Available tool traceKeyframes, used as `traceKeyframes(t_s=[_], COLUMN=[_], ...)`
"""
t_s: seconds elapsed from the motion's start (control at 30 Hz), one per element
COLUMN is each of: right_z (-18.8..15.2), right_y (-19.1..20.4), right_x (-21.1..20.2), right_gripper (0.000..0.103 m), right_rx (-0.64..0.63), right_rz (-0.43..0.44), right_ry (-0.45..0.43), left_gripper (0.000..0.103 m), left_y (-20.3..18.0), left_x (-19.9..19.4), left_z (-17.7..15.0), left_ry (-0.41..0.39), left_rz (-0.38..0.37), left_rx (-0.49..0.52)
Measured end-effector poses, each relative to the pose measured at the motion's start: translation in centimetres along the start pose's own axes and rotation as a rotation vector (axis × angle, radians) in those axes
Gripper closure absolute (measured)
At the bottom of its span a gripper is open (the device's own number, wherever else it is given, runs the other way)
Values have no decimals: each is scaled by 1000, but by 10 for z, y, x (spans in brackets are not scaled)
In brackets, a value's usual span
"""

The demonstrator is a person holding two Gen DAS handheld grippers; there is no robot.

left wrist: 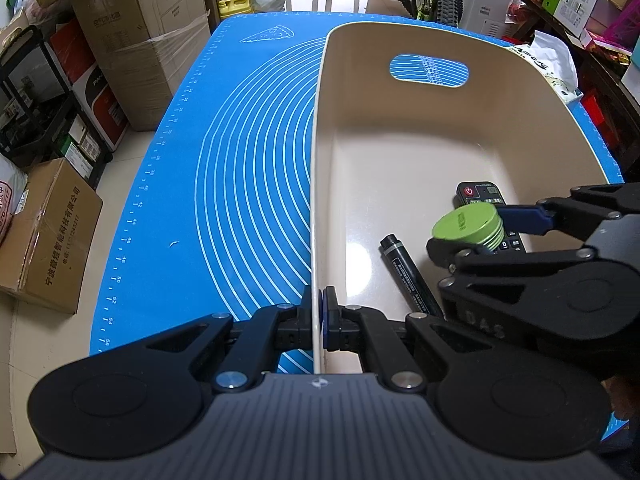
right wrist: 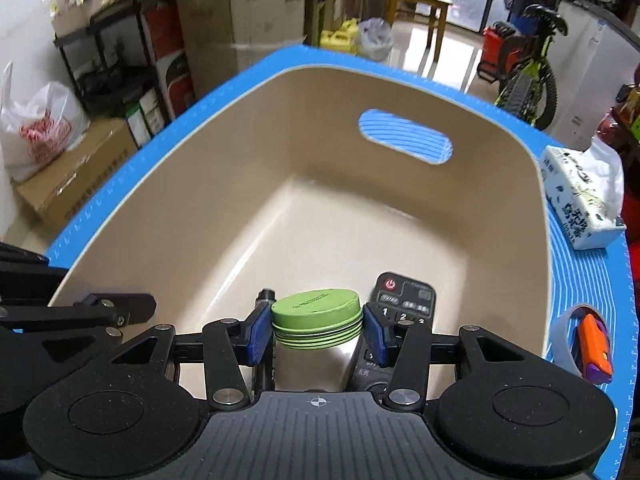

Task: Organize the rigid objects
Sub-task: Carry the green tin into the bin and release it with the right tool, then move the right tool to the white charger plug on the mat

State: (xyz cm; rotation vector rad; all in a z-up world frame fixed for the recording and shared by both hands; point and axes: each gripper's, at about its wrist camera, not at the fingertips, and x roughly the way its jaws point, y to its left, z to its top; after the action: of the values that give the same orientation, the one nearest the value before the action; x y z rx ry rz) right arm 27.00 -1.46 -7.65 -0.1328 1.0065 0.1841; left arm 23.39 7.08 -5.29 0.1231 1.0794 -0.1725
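A beige plastic bin (left wrist: 400, 128) (right wrist: 240, 184) with a handle slot stands on a blue mat (left wrist: 240, 160). My left gripper (left wrist: 319, 312) is shut on the bin's near left wall, one pad on each side of the rim. My right gripper (right wrist: 318, 330) (left wrist: 486, 230) hangs inside the bin, shut on a green ribbed round lid (right wrist: 318, 312) (left wrist: 466, 226). On the bin floor under it lie a black marker (left wrist: 408, 272) (right wrist: 265, 296) and a black remote control (left wrist: 480, 196) (right wrist: 404, 294) with a red power button.
A tissue pack (right wrist: 580, 196) (left wrist: 556, 64) sits on the mat right of the bin. A tape roll with an orange and purple object (right wrist: 592, 346) lies at the mat's right edge. Cardboard boxes (left wrist: 140, 40), a shelf and a bicycle (right wrist: 528, 68) surround the table.
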Motion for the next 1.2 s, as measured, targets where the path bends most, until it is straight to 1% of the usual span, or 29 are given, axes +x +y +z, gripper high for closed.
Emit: traceKeyframes(t_s=[0.1,0.2,0.23,0.27,0.33,0.5,0.6,0.73,0.9,0.97,1.0,1.03,1.2], right_z=[0,0,0,0,-1,-4,-4,-3,-8,-12,-15,-19,-39], right_y=[1,-3,-6,-9,-13,-18,-24,-38,-64,-76,-83,-89,-123], right_x=[3,2,1,0,-4,-20,-35,-60,-86,-95,-98,-101,-107], right_gripper=[49,41,36,35,32,29,28,24,20,17,14,12,10], right_rx=[-2,34,47,58,71,63,63,95,141,164,171,179,238], right_rz=[8,25,33,36,42,36,36,39,15,4,-3,-17,-97], right_ry=[27,27,19,11,-13,-76,-131,-204,-274,-290,-293,-299,-316], left_gripper=[99,99,99,99,99,99,99,99,99,99,99,99,99], left_y=[0,0,0,0,1,2,2,2,2,3,3,3,3], left_x=[0,-1,-1,-1,-1,-1,-1,-2,-2,-2,-2,-2,-2], left_z=[0,0,0,0,0,-1,-1,-1,-1,-1,-1,-1,-1], left_ry=[0,-1,-1,-3,-2,0,0,0,-1,-1,-1,-1,-1], left_rz=[2,2,1,1,2,3,3,1,0,-1,-2,-2,-2], left_rx=[3,3,3,3,4,3,3,1,1,0,0,0,-1])
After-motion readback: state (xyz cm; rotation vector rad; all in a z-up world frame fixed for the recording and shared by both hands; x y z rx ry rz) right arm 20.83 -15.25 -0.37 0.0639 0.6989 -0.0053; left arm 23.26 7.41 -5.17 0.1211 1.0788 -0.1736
